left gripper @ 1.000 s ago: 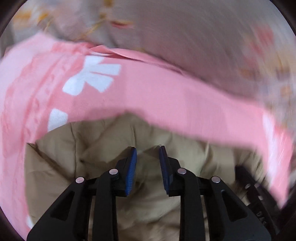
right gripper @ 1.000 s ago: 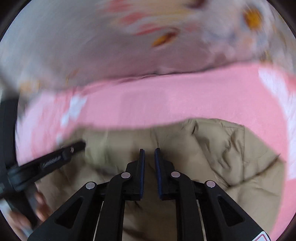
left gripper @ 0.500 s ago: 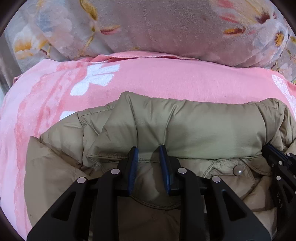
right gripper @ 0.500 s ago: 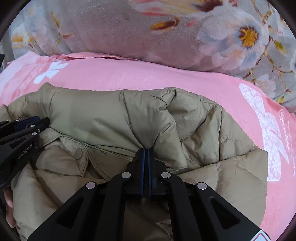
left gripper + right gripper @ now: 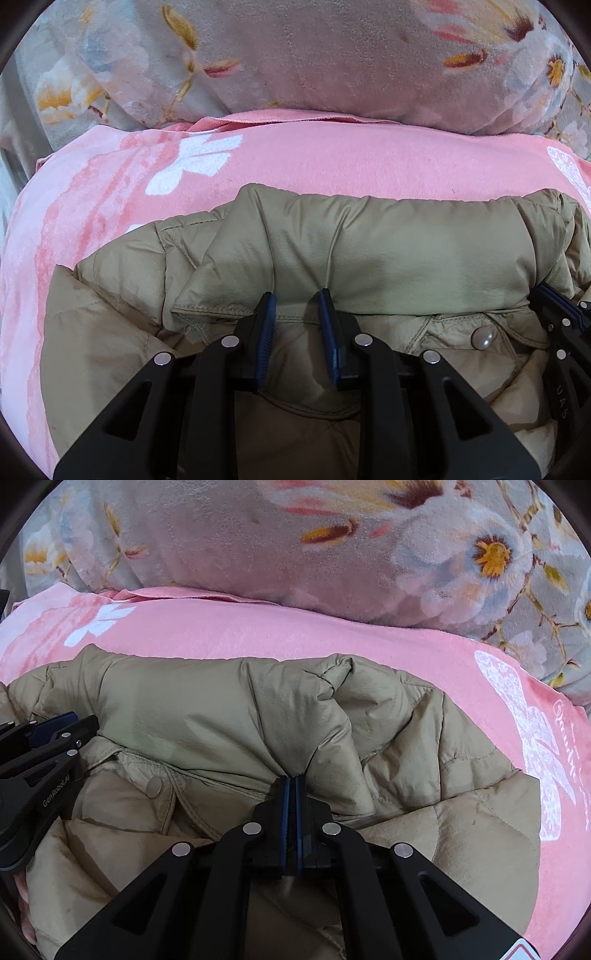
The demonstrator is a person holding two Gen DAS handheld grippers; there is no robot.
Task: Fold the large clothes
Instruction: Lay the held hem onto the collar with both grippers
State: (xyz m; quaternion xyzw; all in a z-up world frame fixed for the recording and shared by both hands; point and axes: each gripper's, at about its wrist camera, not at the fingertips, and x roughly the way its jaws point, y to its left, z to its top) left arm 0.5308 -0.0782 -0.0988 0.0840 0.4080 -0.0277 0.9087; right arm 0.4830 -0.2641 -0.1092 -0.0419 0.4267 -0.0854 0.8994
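Observation:
A khaki padded jacket (image 5: 388, 251) lies collar-up on a pink blanket (image 5: 332, 158). My left gripper (image 5: 295, 306) is shut on the thick collar edge, and creases run up from both blue pads. In the right wrist view the same jacket (image 5: 221, 709) bunches toward my right gripper (image 5: 292, 781), which is shut on a pinch of its fabric at the collar's right end. Each gripper shows in the other's view: the right gripper (image 5: 561, 302) at the right edge, the left gripper (image 5: 55, 731) at the left edge. A snap button (image 5: 484, 338) sits between them.
A grey floral cushion or quilt (image 5: 258, 535) rises behind the blanket along its far edge. The pink blanket (image 5: 258, 631) carries white butterfly and flower prints and spreads out left and right of the jacket. Part of a hand (image 5: 22, 897) shows low on the left.
Both grippers came down with the jacket, and its collar now rests on the pink blanket. The right jaws closed from a narrow gap to fully together. Little moved in the last half second.

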